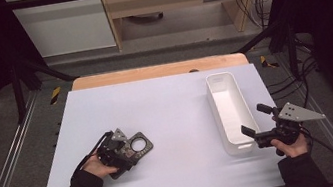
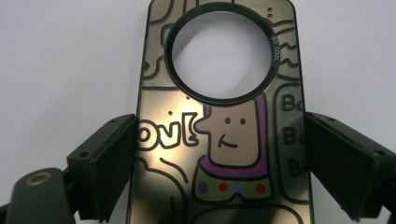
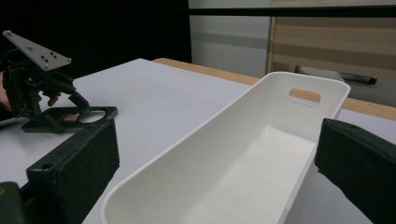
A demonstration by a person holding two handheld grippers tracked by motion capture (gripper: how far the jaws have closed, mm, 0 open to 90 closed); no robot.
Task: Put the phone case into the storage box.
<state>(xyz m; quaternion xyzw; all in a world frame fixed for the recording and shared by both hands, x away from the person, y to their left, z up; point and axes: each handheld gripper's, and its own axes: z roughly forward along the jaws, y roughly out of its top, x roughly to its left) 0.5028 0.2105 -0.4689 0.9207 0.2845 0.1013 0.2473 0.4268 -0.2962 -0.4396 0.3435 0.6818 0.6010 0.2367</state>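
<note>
White table (image 1: 167, 108), one flat item and one container on it. Item: a dark, glossy phone case (image 2: 219, 135) with a round cut-out near one end and a cartoon figure drawn on its back, lying flat at the left front of the table. Left gripper (image 1: 122, 150) is lowered over the case; in its own view the two black jaws stand one on each long edge, the left one at or on the edge, the right one with a thin strip of table seemingly showing between, so I cannot tell whether the pinch has closed. Container: a long white bin (image 1: 231, 113), empty, at the right side, well apart from the case. Right gripper (image 1: 258, 119) is held beside the bin's near end, jaws spread wide with nothing between them. Step in hand, as I judge it: taking hold of the case. The next move calls for a firm squeeze across its edges, then a level lift and a carry rightward toward the bin.
</note>
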